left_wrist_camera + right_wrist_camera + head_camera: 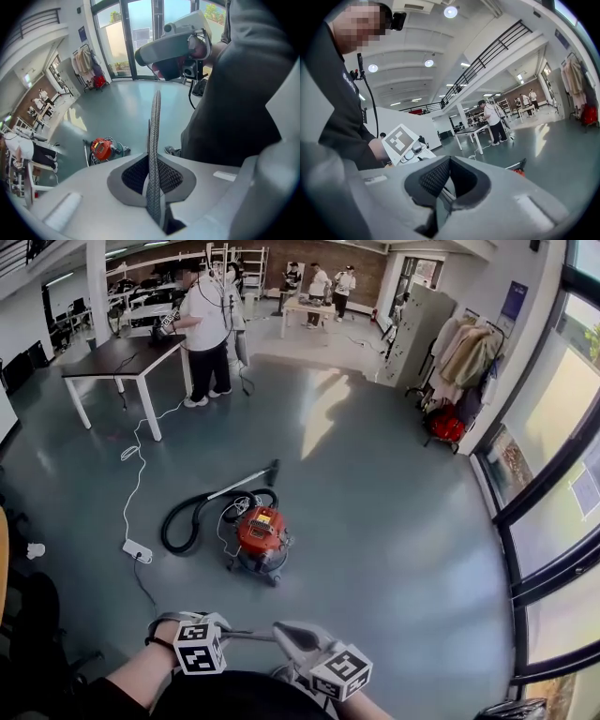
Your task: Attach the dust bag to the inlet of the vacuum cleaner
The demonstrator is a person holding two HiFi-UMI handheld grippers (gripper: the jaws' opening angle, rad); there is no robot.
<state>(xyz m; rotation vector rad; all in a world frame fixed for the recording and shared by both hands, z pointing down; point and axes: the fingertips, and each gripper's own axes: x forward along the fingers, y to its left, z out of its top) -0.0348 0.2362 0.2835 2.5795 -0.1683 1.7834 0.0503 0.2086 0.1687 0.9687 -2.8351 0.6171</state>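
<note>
The red vacuum cleaner (261,535) stands on the grey floor ahead, with its black hose (183,521) looped to its left. It shows small in the left gripper view (102,148), and only a red edge (518,172) shows in the right gripper view. No dust bag appears in any view. Both grippers are held close to the person's body, far from the vacuum. My left gripper (199,638) (157,96) is shut, pads together, with nothing visible between them. My right gripper (314,652) (449,161) is shut and empty.
A dark-topped table (122,357) with white legs stands at the back left, and a person (208,324) is beside it. A white power strip (137,549) and its cable lie left of the hose. A clothes rack (464,362) and a red bag (445,423) stand by the right-hand windows.
</note>
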